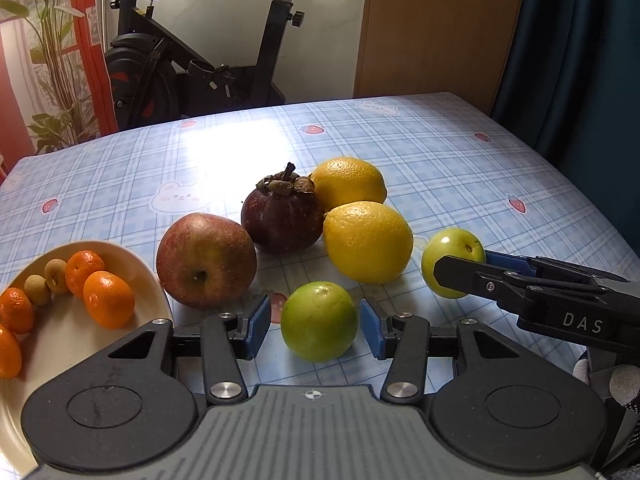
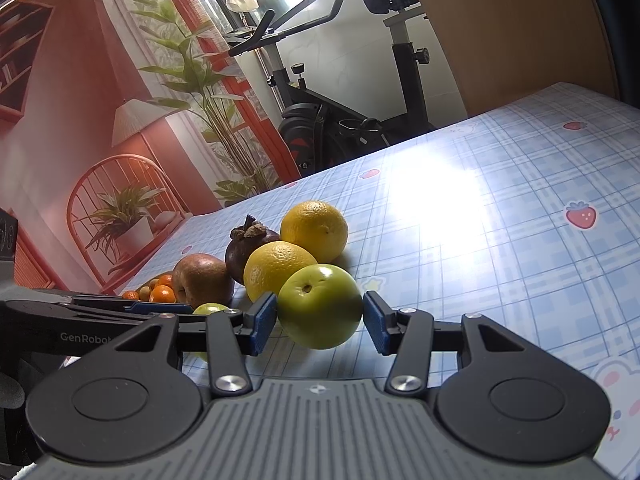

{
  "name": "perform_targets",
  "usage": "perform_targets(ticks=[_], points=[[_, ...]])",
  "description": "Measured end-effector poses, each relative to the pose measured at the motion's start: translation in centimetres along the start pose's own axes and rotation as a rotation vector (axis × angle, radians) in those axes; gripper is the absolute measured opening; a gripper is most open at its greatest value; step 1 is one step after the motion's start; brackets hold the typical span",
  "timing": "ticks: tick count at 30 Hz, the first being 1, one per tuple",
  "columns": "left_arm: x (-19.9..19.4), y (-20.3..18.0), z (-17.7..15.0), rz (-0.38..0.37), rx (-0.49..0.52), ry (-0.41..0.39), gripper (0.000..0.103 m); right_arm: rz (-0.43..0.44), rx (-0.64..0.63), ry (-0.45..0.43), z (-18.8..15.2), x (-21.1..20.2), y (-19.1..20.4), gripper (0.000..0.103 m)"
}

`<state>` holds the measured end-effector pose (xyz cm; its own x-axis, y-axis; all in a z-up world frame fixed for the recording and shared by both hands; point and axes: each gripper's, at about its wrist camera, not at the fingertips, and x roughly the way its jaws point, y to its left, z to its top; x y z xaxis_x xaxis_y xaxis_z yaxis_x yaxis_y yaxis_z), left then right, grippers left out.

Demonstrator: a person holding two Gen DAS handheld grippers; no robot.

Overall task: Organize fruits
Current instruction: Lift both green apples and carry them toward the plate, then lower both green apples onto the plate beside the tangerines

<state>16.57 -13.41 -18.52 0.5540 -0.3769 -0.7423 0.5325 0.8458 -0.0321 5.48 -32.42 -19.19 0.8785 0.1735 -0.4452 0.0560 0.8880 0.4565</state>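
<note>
At lower centre of the left wrist view, the left gripper [image 1: 316,322] stands open around a green fruit [image 1: 319,321], pads apart from its skin. The right gripper [image 2: 320,316] brackets a second green fruit [image 2: 320,306] mid-frame, seemingly touching it, though a firm grip isn't clear.

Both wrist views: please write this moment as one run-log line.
left gripper: open around green fruit | right gripper: open around second green fruit | both fruits on table | plate: small oranges
</note>
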Motion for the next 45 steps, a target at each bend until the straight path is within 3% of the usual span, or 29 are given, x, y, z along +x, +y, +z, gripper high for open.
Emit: perform_targets(ticks=[15, 21, 27, 36, 42, 45], points=[[0.3, 0.4, -1.1, 0.007, -0.030, 0.024, 0.048, -0.001, 0.001, 0.002, 0.0, 0.0, 0.1, 0.050], [-2.8, 1.6, -0.9, 0.013, -0.042, -0.041, 0.047, 0.001, 0.002, 0.002, 0.1, 0.0, -0.1, 0.050], [-5.8, 4.4, -1.8, 0.073, -0.156, -0.097, 0.047, -0.002, -0.004, 0.007, 0.2, 0.1, -0.1, 0.050], [-9.1, 9.7, -4.0, 0.227, -0.296, -0.137, 0.048, -0.017, -0.034, 0.014, 0.2, 0.3, 0.4, 0.050], [-9.8, 13.2, -4.9, 0.237, -0.402, -0.139, 0.047, -0.038, -0.109, 0.048, 0.1, 0.2, 2.0, 0.050], [-9.3, 14.3, -4.6, 0.223, -0.410, -0.136, 0.048, -0.021, -0.135, 0.065, 0.6, 0.3, 3.2, 0.050]])
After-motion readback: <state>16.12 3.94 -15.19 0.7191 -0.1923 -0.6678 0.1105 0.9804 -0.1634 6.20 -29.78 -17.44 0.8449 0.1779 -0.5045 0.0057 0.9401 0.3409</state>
